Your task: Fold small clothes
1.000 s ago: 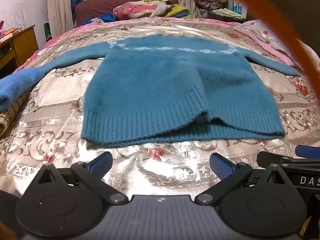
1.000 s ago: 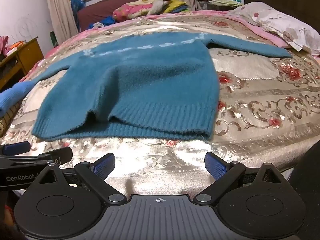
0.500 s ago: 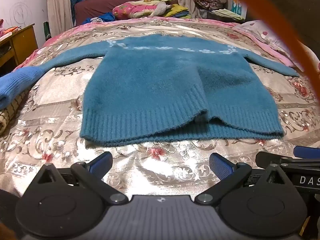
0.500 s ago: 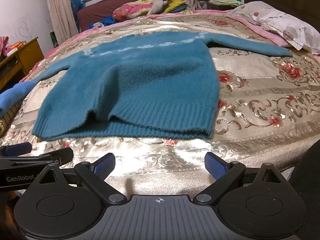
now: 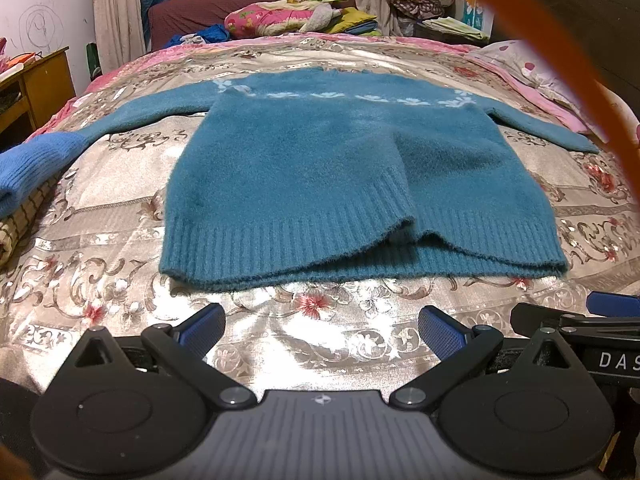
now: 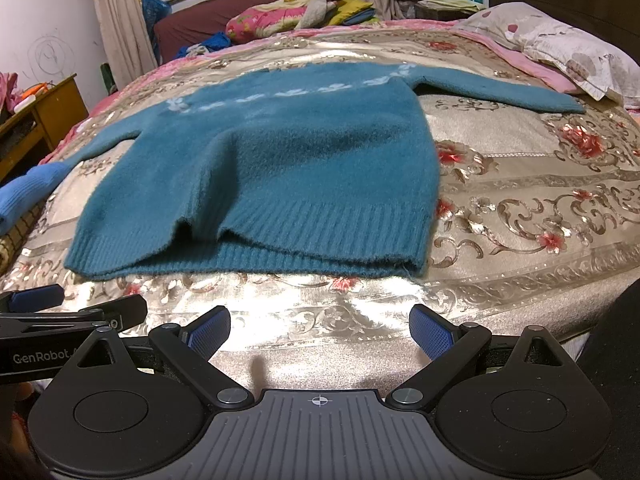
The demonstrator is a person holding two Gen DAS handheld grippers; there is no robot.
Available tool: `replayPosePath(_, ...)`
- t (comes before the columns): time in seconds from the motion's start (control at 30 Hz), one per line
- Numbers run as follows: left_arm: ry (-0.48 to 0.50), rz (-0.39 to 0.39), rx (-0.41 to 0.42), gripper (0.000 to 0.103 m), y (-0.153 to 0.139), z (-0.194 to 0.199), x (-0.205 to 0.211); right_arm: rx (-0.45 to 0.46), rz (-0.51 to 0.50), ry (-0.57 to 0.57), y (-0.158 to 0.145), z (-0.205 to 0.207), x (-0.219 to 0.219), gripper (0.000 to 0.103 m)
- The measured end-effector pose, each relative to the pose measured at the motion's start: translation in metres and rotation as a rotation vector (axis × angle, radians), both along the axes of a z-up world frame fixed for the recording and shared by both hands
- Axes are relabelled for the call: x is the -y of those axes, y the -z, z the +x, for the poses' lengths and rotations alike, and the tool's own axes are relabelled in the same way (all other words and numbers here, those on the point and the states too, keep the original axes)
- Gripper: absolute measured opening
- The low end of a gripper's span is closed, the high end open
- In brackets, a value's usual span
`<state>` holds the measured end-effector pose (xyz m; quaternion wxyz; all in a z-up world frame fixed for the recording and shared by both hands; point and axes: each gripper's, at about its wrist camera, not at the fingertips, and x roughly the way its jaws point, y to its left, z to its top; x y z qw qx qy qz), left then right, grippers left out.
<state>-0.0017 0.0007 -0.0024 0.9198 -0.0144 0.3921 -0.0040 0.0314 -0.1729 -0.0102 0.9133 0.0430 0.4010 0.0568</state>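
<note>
A small teal knit sweater [image 5: 320, 168] lies flat on the bed with both sleeves spread out and its ribbed hem toward me; it also shows in the right wrist view [image 6: 272, 168]. A fold of the hem is rumpled near the middle. My left gripper [image 5: 320, 330] is open and empty, just short of the hem. My right gripper [image 6: 320, 334] is open and empty, also just short of the hem. Each gripper shows at the edge of the other's view.
The bed has a shiny floral quilt [image 5: 100, 208]. A folded blue garment [image 5: 28, 168] lies at the left edge. A pillow [image 6: 568, 52] sits at the right. Piled bedding [image 5: 288, 16] lies at the far end. A wooden cabinet [image 5: 36, 80] stands left.
Both views have shifted only slightly; the sweater sits a little lower and nearer. Both grippers stay open and empty.
</note>
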Motion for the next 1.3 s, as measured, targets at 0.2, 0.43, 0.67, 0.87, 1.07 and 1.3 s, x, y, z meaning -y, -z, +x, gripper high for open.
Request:
replayPosePath(0.2,0.0,-0.001,-0.001,0.103,0.0,0.0004,-0.0001,0.0,0.0,0.0,-0.002,-0.0004,-0.0005,0.097)
replayPosePath(0.43,0.0,0.002,0.002,0.103,-0.0002,0.0001,0.0005,0.0,0.001,0.0,-0.0015,-0.0006,-0.0004,0.097)
replayPosePath(0.67,0.001,0.002,0.002,0.103,0.0005,-0.0016,0.0025,0.0,0.001,0.0,-0.001,-0.0008,-0.0001,0.097)
replayPosePath(0.87,0.001,0.001,0.002,0.103,0.0005,-0.0015,0.0024,0.0,0.002,0.0,-0.0005,-0.0007,0.0004,0.097)
replayPosePath(1.07,0.001,-0.002,0.001,0.103,0.0014,-0.0018,0.0024,0.002,0.002,-0.001,-0.0009,-0.0013,-0.0004,0.097)
replayPosePath(1.3,0.002,-0.004,0.0,0.103,0.0016,-0.0022,0.0023,0.006,0.003,-0.014,-0.0051,-0.0046,-0.0061,0.097)
